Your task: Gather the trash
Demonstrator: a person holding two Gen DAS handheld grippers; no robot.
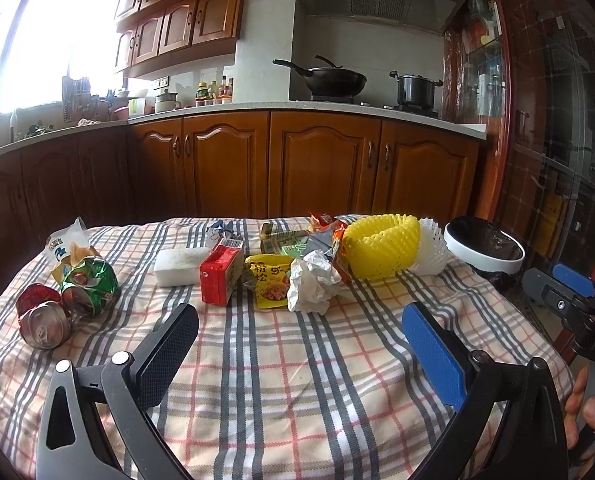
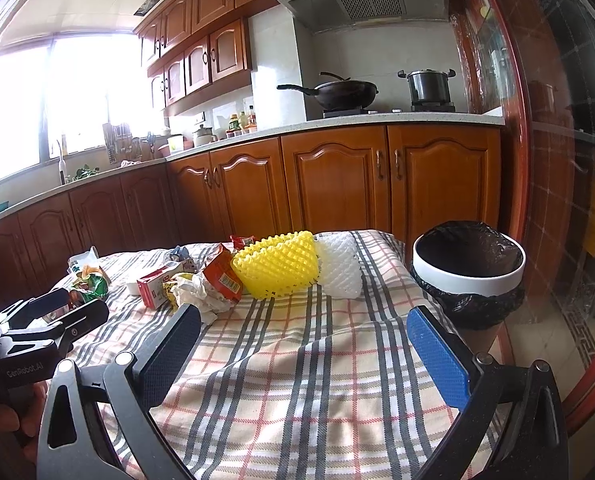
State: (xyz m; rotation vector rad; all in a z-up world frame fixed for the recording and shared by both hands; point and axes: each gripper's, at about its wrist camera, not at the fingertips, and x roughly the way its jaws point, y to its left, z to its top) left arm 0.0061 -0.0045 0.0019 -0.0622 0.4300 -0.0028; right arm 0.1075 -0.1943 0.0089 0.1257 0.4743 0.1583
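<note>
Trash lies across the far half of a plaid-covered table [image 1: 281, 380]: crushed red can [image 1: 43, 322], green wrapper [image 1: 91, 282], white foam block [image 1: 179, 266], red carton [image 1: 219, 276], yellow packet [image 1: 269, 282], crumpled paper [image 1: 313, 280], yellow foam net [image 1: 381, 246], white foam net [image 1: 431, 250]. A white bin with a black liner [image 1: 485, 248] stands off the table's right edge; it also shows in the right wrist view [image 2: 469, 276]. My left gripper [image 1: 301, 330] is open and empty above the near cloth. My right gripper [image 2: 303, 334] is open and empty, right of the left one.
Wooden kitchen cabinets [image 1: 317, 168] run behind the table, with a wok [image 1: 333, 78] and a pot [image 1: 415, 90] on the stove. A glass door [image 2: 569, 160] stands at the right. The yellow net [image 2: 277, 268] and crumpled paper [image 2: 199, 292] lie ahead of the right gripper.
</note>
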